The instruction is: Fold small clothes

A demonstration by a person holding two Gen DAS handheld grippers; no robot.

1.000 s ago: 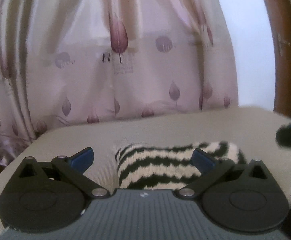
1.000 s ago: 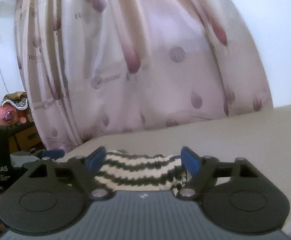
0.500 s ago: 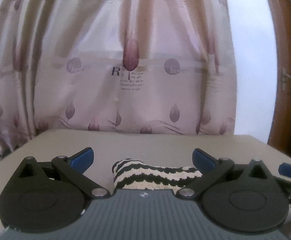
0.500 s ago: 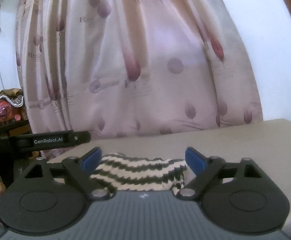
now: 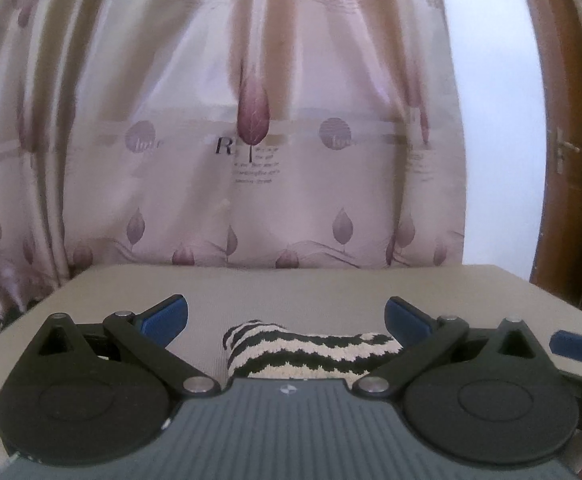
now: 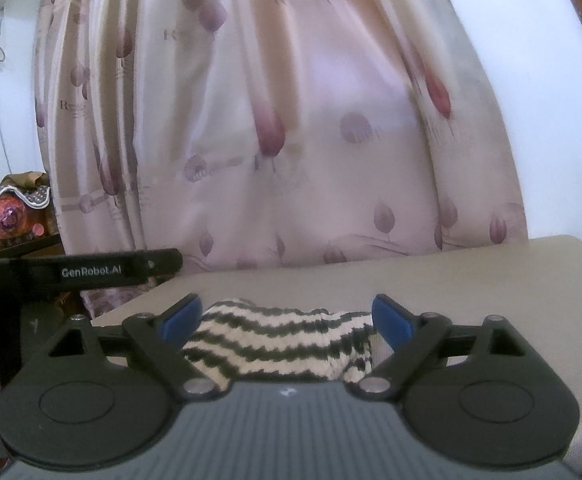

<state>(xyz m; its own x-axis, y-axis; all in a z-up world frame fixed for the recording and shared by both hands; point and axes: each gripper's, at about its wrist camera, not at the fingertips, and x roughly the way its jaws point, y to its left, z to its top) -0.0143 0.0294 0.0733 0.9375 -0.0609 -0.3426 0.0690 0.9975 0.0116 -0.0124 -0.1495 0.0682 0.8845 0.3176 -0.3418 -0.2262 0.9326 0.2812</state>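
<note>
The striped knit garment (image 5: 311, 350) is lying low in the frame on the beige table (image 5: 331, 284), between both grippers' parted jaws, seemingly untouched. Closing now is risking a pinch that drags the fold askew.

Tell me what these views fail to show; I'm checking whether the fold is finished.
- Black-and-white striped knitted garment: its near part is hidden behind the left gripper body in the left wrist view.
- Same in the right wrist view, behind the right gripper.
- Small print on the leaf-patterned curtain: blurred.
</note>
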